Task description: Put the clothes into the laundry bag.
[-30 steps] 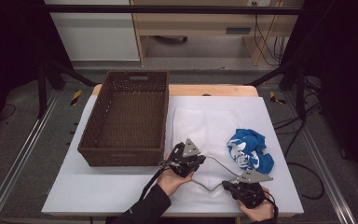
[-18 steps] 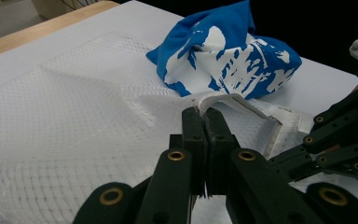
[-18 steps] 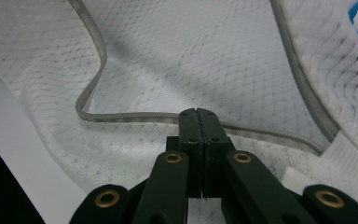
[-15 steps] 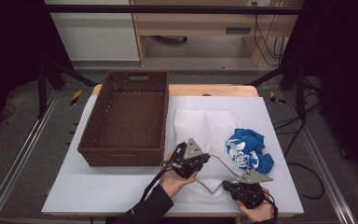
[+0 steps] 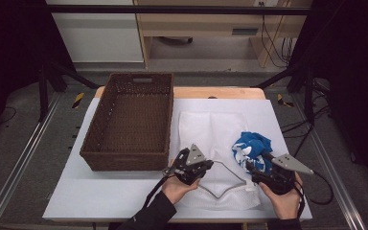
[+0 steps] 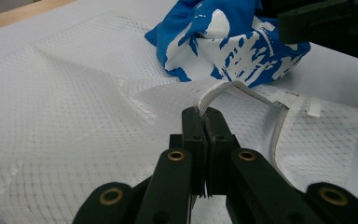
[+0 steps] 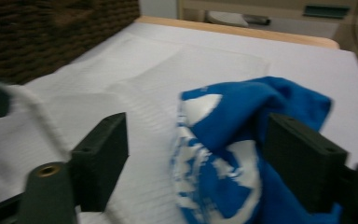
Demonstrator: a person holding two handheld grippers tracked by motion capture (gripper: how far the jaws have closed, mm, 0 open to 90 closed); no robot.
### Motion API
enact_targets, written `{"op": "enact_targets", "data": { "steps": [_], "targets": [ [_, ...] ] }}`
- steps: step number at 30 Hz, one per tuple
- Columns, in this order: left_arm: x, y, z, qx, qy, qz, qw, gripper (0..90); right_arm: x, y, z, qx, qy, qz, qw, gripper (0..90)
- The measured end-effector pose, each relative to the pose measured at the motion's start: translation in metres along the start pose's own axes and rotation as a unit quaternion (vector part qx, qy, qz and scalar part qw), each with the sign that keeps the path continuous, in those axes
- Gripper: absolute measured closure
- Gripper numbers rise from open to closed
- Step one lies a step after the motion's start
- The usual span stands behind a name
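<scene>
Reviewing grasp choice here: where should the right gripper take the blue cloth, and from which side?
Grip the raised, bunched crown of the blue cloth, coming from the person's side. It sits crumpled in a heap between the right gripper's open jaws, so a fold probably fits.

No words, numbers, brand marks or signs can be read anywhere. The blue cloth (image 6: 223, 39) carries a broken white print, seen in the left gripper view, the right gripper view and the high view, but its patches form no letters that can be made out. The white mesh bag (image 6: 70, 116) and its pale edge strip bear no label with legible writing.
</scene>
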State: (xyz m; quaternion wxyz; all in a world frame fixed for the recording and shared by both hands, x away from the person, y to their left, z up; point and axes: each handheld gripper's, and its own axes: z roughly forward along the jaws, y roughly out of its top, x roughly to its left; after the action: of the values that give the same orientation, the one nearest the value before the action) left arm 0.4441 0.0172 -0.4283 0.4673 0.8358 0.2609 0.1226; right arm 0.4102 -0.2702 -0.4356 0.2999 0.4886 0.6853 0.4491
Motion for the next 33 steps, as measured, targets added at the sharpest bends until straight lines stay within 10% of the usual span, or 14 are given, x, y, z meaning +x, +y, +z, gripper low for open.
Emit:
{"op": "enact_targets", "data": {
  "steps": [10,12,15,19,33],
  "targets": [
    [0.000,-0.002,0.001,0.001,0.000,0.000,1.0000,89.0,-0.025,-0.015,0.040,0.084,-0.033,0.019,0.9957,9.7],
    [0.000,-0.002,0.001,0.001,-0.001,0.000,1.0000,89.0,-0.026,-0.016,0.046,0.091,-0.035,0.009,0.9952,19.4],
    [0.000,-0.001,0.000,0.002,-0.001,0.001,1.0000,89.1,-0.028,-0.017,0.050,0.088,-0.017,0.017,0.9958,58.3],
    [0.000,0.000,0.001,0.001,-0.002,-0.001,1.0000,89.0,-0.029,-0.016,0.050,0.097,-0.008,0.031,0.9947,70.2],
    [0.006,0.005,0.011,0.013,0.008,-0.014,0.9998,89.1,-0.012,0.017,-0.012,-0.022,0.068,-0.005,0.9974,71.3]
  ]
}}
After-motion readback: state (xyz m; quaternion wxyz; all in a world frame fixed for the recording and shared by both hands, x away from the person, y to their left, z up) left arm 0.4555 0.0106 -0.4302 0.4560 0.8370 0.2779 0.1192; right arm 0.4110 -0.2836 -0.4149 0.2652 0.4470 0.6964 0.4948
